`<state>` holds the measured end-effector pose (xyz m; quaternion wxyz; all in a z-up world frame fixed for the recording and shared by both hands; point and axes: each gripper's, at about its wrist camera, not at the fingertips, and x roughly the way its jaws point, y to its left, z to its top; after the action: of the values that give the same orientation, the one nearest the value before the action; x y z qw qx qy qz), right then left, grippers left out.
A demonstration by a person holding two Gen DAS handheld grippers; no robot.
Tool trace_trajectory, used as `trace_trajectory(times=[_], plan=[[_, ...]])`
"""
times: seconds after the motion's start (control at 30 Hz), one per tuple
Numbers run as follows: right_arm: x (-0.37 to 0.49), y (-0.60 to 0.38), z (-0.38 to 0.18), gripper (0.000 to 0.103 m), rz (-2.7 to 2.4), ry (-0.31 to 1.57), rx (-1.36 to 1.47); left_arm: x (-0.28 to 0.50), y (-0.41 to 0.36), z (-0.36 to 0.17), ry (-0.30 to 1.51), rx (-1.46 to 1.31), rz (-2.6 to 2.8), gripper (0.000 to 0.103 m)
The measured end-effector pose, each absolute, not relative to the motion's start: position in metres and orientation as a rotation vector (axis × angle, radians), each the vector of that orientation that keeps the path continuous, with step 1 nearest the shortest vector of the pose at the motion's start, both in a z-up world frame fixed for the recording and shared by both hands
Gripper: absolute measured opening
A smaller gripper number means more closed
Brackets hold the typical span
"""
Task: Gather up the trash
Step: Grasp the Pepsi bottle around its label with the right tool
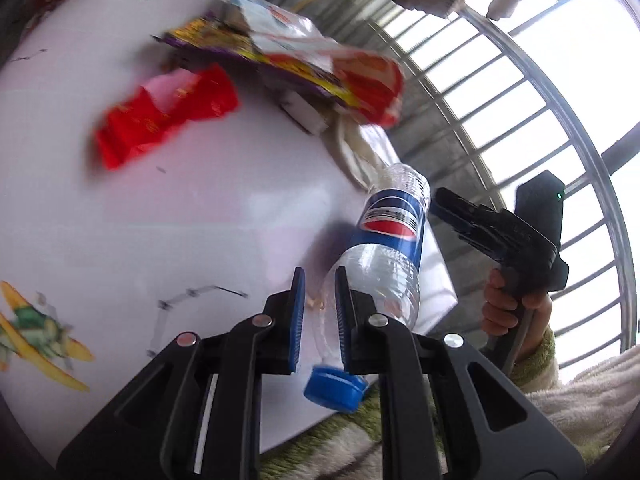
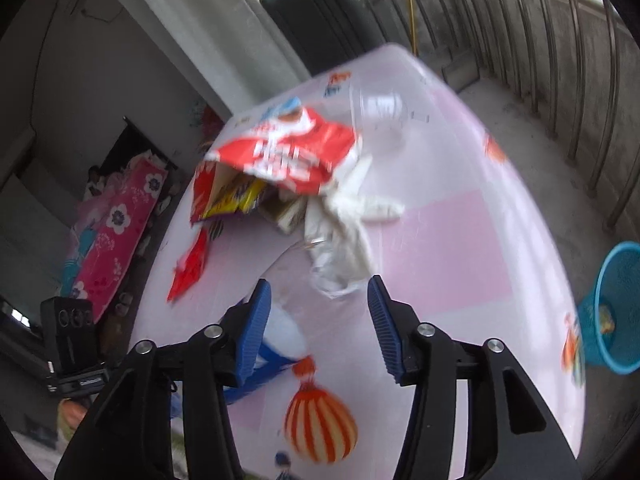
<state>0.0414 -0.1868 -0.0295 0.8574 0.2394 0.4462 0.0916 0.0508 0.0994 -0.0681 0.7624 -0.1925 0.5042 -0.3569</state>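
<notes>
My left gripper (image 1: 320, 312) is shut on the neck of a clear plastic bottle (image 1: 384, 248) with a blue label; its blue cap (image 1: 334, 388) hangs below the fingers at the table's edge. My right gripper (image 2: 318, 320) stands open over the pink table (image 2: 460, 240), with nothing between its pads. Just beyond its fingertips lies a crumpled white bag (image 2: 340, 240). Behind that is a heap with a red snack bag (image 2: 288, 156) on top. In the left wrist view a hand holds the right gripper (image 1: 444, 202) off the table's side, right of the bottle.
A red wrapper (image 1: 164, 116) lies alone on the table (image 1: 160, 220), left of the snack bag heap (image 1: 320, 64). A blue mesh bin (image 2: 616, 304) stands on the floor to the right of the table. A metal railing (image 1: 520, 100) runs behind.
</notes>
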Motion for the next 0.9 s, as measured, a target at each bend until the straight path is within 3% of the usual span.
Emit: trace_trajectory(times=[0.07,0.23,0.37,0.4,0.43,0.57,0.9], plan=[[0.035,-0.188,-0.041,0.067,0.174,0.993,0.552,0.043,0.084,-0.071,1.108,-0.405,-0.824,0.013],[0.015,-0.201,-0.060,0.074,0.174,1.046,0.744,0.034,0.051,-0.075,1.133,-0.350,-0.880,0.013],[0.006,-0.199,-0.071,0.074,0.225,1.067,0.844,0.029,0.037,-0.080,1.166,-0.334,-0.906,0.013],[0.007,-0.195,-0.074,0.072,0.247,1.065,0.858,0.028,0.034,-0.080,1.170,-0.326,-0.908,0.013],[0.009,-0.191,-0.074,0.063,0.263,1.063,0.854,0.029,0.032,-0.081,1.170,-0.326,-0.910,0.011],[0.031,-0.169,-0.071,0.059,0.304,1.053,0.798,0.032,0.034,-0.078,1.154,-0.318,-0.883,0.010],[0.098,-0.141,-0.063,0.058,0.265,0.990,0.680,0.064,0.056,-0.074,1.066,-0.342,-0.708,0.010]])
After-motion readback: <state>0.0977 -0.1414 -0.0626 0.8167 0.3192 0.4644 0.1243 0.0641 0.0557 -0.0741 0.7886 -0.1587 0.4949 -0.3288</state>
